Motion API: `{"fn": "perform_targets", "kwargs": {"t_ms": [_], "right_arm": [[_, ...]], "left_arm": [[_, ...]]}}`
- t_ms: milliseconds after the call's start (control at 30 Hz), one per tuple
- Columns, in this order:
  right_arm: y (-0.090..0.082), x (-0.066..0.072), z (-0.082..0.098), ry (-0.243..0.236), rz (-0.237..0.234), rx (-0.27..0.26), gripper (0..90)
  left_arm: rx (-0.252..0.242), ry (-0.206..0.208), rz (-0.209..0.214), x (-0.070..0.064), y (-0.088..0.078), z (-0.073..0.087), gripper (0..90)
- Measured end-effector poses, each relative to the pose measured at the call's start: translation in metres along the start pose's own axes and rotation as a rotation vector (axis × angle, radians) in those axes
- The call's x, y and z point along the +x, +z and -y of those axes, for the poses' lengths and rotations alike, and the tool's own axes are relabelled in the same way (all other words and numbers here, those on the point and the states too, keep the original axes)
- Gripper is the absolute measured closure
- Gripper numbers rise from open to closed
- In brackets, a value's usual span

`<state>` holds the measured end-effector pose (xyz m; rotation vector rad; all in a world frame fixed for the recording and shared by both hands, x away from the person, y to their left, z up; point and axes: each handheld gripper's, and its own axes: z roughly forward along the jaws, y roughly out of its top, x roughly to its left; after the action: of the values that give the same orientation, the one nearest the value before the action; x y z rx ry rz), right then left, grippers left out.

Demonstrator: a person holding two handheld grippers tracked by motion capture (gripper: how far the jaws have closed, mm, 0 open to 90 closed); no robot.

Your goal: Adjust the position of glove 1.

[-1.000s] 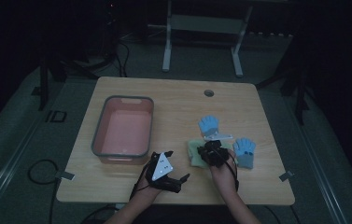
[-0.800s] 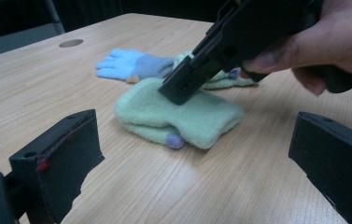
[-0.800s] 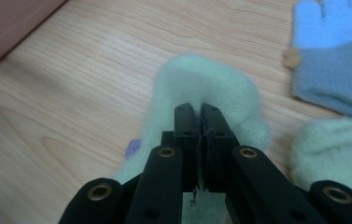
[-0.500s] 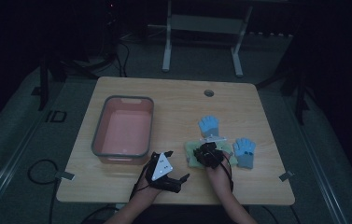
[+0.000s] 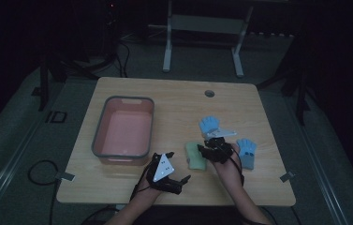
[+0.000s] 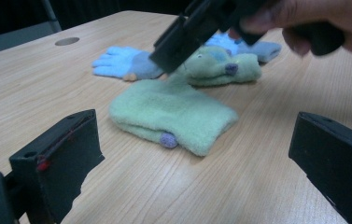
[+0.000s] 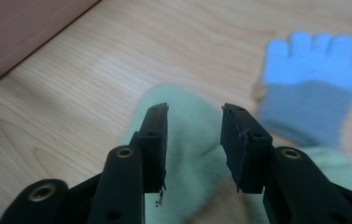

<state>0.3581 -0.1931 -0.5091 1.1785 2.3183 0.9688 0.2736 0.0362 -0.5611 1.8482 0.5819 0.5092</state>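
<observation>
A pink bin (image 5: pixel 123 132) is sitting left on the tabletop (image 5: pixel 179 101), the left tool (image 5: pixel 180 183) is resting wide apart, and the right tool (image 7: pixel 194 140) is hovering part-open over the green mitten (image 6: pixel 173 114), blue gloves (image 5: pixel 210 125) lying beyond.

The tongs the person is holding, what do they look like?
Both tongs are black. The left tongs carry a pale grey three-cornered plate with small dark marks, and a thin black cable trails back beside the hand. The right tongs have flat blocky fingers on arms with brass-coloured rivets. No sleeves show at the wrists.
</observation>
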Motion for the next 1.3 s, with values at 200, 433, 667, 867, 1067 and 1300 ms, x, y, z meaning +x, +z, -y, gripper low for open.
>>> {"fn": "perform_targets", "kwargs": {"t_ms": [200, 433, 667, 867, 1067, 1300], "right_arm": [[-0.018, -0.029, 0.0, -0.038, -0.027, -0.004, 64.4], [-0.04, -0.059, 0.006, -0.047, -0.035, -0.012, 64.8], [-0.046, -0.075, 0.025, -0.084, -0.064, 0.017, 64.5], [-0.038, -0.081, 0.039, -0.091, -0.083, 0.048, 63.8], [-0.015, -0.088, 0.047, -0.09, -0.068, 0.1, 57.5], [-0.006, -0.09, 0.055, -0.067, -0.098, 0.103, 64.2]], "left_arm": [[0.0, -0.003, -0.002, 0.0, 0.001, 0.0, 2.5], [0.006, 0.004, 0.0, -0.001, 0.003, 0.001, 2.5], [0.013, 0.006, 0.001, -0.002, 0.004, 0.001, 2.4], [0.012, 0.007, 0.0, -0.003, 0.005, 0.002, 2.4], [0.018, 0.01, 0.001, -0.002, 0.005, 0.002, 2.4], [0.02, 0.017, 0.0, -0.004, 0.005, 0.002, 2.5]]}}
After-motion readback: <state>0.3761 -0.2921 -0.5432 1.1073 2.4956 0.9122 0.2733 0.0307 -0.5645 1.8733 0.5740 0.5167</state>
